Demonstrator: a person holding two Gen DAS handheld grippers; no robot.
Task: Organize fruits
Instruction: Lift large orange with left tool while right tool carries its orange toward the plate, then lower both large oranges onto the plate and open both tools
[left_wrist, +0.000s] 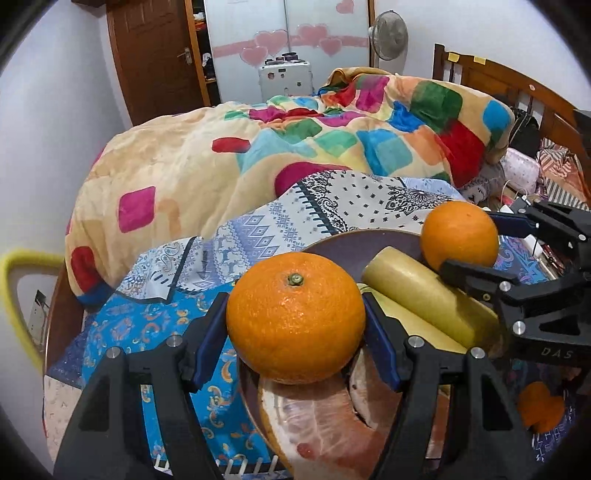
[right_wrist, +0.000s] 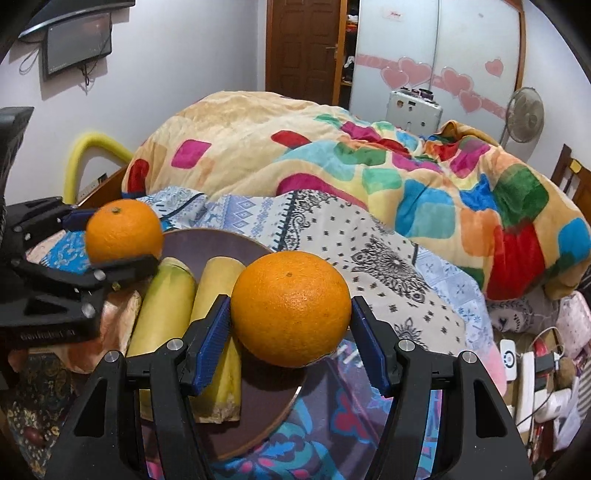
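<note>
bananas (right_wrist: 162, 314) between both held oranges (left_wrist: 295, 317)

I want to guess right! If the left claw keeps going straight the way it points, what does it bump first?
The left claw already holds an orange. Straight ahead, that orange would probably meet the plate's far rim, then the patterned sheet, though depth is unclear.

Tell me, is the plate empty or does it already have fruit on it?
Not empty. The plate already holds two banana pieces, and pomelo segments lie on it in the left wrist view.
</note>
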